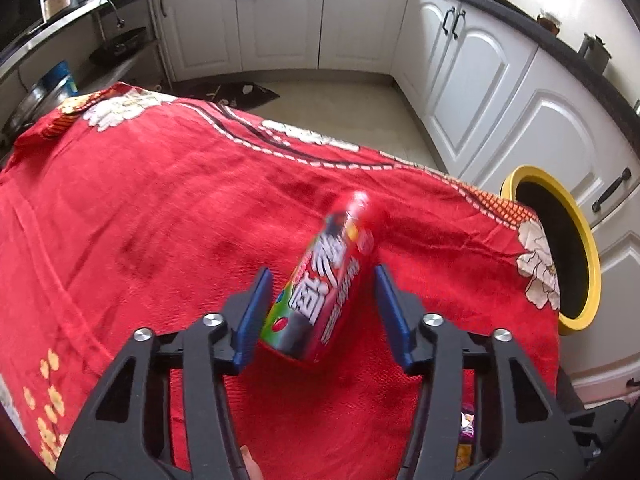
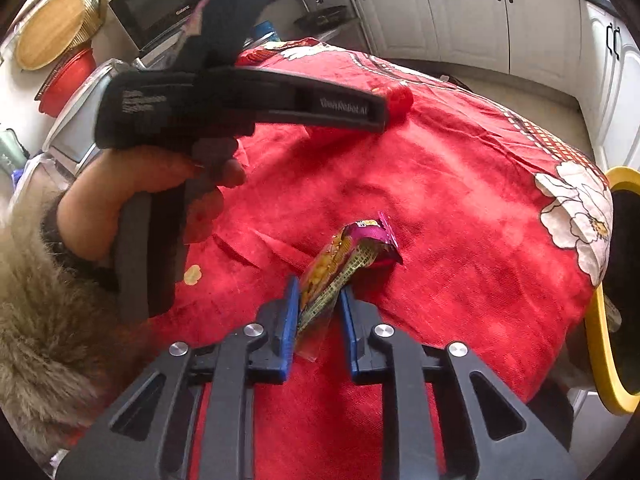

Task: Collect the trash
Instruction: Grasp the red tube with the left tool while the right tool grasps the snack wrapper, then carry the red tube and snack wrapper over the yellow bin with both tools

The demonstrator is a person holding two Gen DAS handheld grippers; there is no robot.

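The red snack tube [image 1: 328,280] lies on the red flowered cloth [image 1: 160,220] toward the cloth's right edge, tilted so its rounded cap points away from me, and it sits between the blue pads of my left gripper [image 1: 322,312]. The left pad [image 1: 256,312] looks to be against the tube's side, while a sliver of cloth shows between the tube and the other pad, so the jaws stand part open around it and I cannot call it a firm hold. The picture is blurred there. Nearer my body on the same cloth is the crumpled snack wrapper [image 2: 344,264], purple at its far end and yellow and printed at the near end. My right gripper [image 2: 320,312] has its jaws drawn narrow with the wrapper's near end between the pads; the left pad touches the foil, and I cannot tell whether the right one presses it. Seen from the right wrist, my left hand [image 2: 132,200], in a fur-trimmed sleeve [image 2: 48,320], grasps the handle of the other tool above the cloth's far left part. Just past the cloth's right edge stands a yellow-rimmed bin [image 1: 580,248] with a dark inside, and white kitchen cabinets [image 1: 500,92] run behind it.
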